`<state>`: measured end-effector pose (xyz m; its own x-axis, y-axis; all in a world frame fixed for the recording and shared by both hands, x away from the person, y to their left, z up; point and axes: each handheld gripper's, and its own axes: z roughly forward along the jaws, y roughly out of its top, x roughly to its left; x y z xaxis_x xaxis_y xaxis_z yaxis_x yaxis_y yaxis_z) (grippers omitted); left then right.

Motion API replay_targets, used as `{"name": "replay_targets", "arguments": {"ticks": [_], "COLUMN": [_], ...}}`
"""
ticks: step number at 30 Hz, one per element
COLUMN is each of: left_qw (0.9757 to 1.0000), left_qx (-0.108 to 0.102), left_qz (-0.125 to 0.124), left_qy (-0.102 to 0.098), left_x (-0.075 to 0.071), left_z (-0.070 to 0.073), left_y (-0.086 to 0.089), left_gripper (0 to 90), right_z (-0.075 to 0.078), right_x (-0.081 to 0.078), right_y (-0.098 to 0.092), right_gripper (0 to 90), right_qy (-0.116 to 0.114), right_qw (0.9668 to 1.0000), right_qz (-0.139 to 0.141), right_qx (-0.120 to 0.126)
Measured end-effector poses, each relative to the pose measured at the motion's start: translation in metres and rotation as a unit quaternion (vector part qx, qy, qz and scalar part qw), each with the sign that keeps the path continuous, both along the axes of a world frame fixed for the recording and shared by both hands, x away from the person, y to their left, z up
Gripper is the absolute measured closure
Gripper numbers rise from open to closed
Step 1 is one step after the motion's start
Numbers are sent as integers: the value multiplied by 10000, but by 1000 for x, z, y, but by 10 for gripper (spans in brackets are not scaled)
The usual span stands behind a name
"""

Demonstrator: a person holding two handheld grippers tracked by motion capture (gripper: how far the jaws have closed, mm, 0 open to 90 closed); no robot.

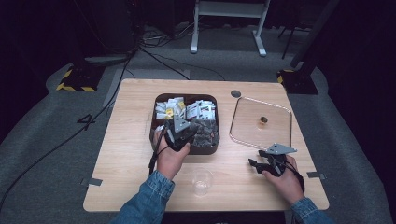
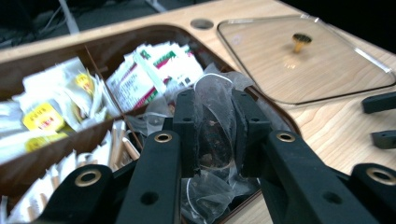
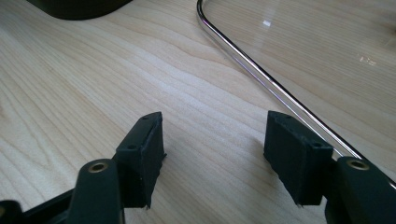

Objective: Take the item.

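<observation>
Seen from above, a person's two forearms in blue denim sleeves come in at the near edge of a light wooden tabletop [image 1: 140, 186]. Each hand holds a set of black tongs. Between the forearms, close to the near edge, an empty clear plastic cup [image 1: 201, 181] stands upright on the wood.

The right tongs [image 1: 253, 164] rest low over the tabletop in front of the person's right hand [image 1: 283, 179]. In the right gripper view their jaws are spread apart with only bare wood between them, and nothing is held. Just past them runs the rounded metal-edged corner of a clear lid [image 3: 299, 60], which lies flat on the tabletop.

The left tongs [image 2: 214, 122] are over the near right part of a dark brown compartment box [image 1: 209, 149], which sits near the middle of the tabletop. Their jaws are pressed together on a clear tea bag sachet [image 2: 214, 126] with dark leaves inside, pinching it from both sides. The sachet stands upright between the pads, above a heap of similar clear sachets in that compartment.

Farther back in the box, wooden dividers separate other compartments. One holds white packets with yellow labels [image 2: 44, 116], another white packets with red and green print [image 2: 154, 70].

To the right of the box, the clear lid shows whole from above, with a small brass knob [image 1: 263, 120] at its centre. Beyond the tabletop lie grey carpet and dark cables.
</observation>
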<state>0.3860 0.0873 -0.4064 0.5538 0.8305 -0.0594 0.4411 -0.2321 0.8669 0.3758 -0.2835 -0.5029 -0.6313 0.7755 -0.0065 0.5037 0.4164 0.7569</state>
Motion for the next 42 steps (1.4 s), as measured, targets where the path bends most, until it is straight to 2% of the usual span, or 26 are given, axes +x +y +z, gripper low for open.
{"name": "replay_targets", "arguments": {"ticks": [4, 8, 12, 15, 16, 18, 20, 25, 29, 30, 33, 35, 39, 42], "left_qw": [9999, 9999, 9988, 9965, 9949, 9902, 9852, 9732, 9630, 9598, 9526, 9461, 9366, 9276], "left_qx": [-83, -80, -185, -329, -387, -395, -463, -707, -866, -852, -903, -1006, -1021, -1102], "left_qz": [-51, -100, -433, -768, -936, -1332, -1647, -2182, -2540, -2664, -2900, -3076, -3351, -3568], "left_qy": [-26, -34, 101, 29, -22, -112, -113, -160, -234, -243, -156, -116, -89, -103], "left_x": [-6, -8, -8, -9, -10, -12, -14, -19, -24, -25, -28, -29, -34, -37], "left_z": [9, 13, 14, 15, 15, 17, 17, 16, 18, 18, 18, 17, 17, 19], "left_y": [9, 17, 26, 34, 37, 42, 46, 57, 61, 61, 62, 62, 60, 59], "left_gripper": [744, 745, 745, 745, 745, 745, 745, 745, 745, 745, 745, 746, 746, 745], "right_z": [0, 0, 0, 0, 0, 0, 0, 0, 0, 0, 0, 0, 0, 0], "right_x": [0, 0, 0, 0, 0, 0, 0, 0, 0, 0, 0, 0, 0, 0], "right_y": [0, 0, 1, 1, 1, 1, 1, 2, 2, 2, 2, 2, 2, 2], "right_gripper": [379, 379, 379, 379, 379, 379, 379, 379, 379, 379, 379, 379, 379, 379], "right_qy": [0, 0, -1, 2, 1, 1, 3, 0, 0, 1, 0, 1, 1, 0], "right_qw": [10000, 10000, 10000, 10000, 10000, 10000, 10000, 10000, 10000, 10000, 10000, 10000, 10000, 10000], "right_qz": [-1, -1, -15, -20, -21, -23, -25, -28, -32, -33, -35, -36, -37, -35], "right_qx": [-1, 2, -6, 1, 0, -1, 0, -1, -2, -2, -1, -2, -1, -2]}}
